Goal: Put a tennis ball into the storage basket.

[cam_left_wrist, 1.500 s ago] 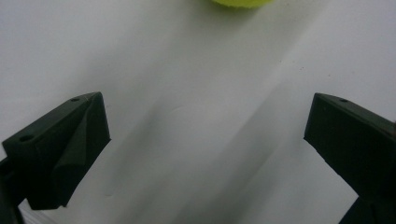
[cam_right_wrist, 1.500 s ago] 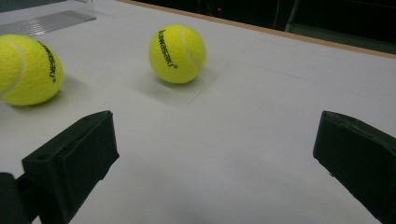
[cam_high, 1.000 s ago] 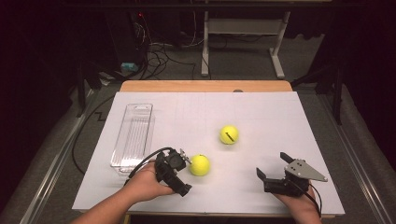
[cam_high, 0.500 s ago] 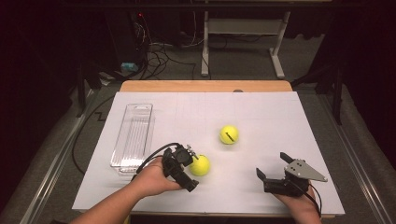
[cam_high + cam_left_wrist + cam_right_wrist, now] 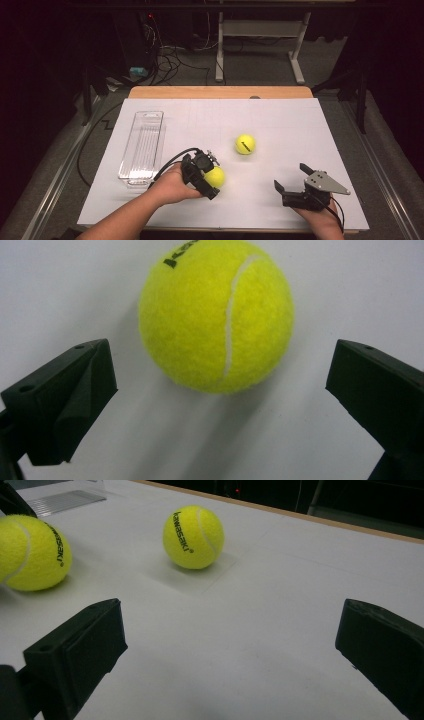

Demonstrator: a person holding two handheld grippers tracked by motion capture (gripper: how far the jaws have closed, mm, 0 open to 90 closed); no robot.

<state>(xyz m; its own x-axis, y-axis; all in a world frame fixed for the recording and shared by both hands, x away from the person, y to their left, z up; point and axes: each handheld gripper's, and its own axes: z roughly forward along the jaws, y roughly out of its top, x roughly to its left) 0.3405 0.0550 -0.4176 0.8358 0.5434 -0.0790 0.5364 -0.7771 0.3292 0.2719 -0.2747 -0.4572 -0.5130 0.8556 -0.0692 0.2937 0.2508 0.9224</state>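
Just ahead of the left gripper (image 5: 220,390), lying centred between its spread, empty jaws: ball (image 5: 216,315), unclamped.

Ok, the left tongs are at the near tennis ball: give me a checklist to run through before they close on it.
1. Left tongs open wider than the near ball: ok.
2. Ball fully between the jaws: not ok; in the left gripper view it sits ahead of the jaw tips.
3. Ball centred between the jaws: ok, roughly.
4. Ball resting on the table, not held: ok.
5. Far ball clear of the grasp: ok, it lies apart.
6. Right tongs out of the way: ok, open, off at the table's near right.
7. Clear tray free to take the ball: ok, nothing in it.
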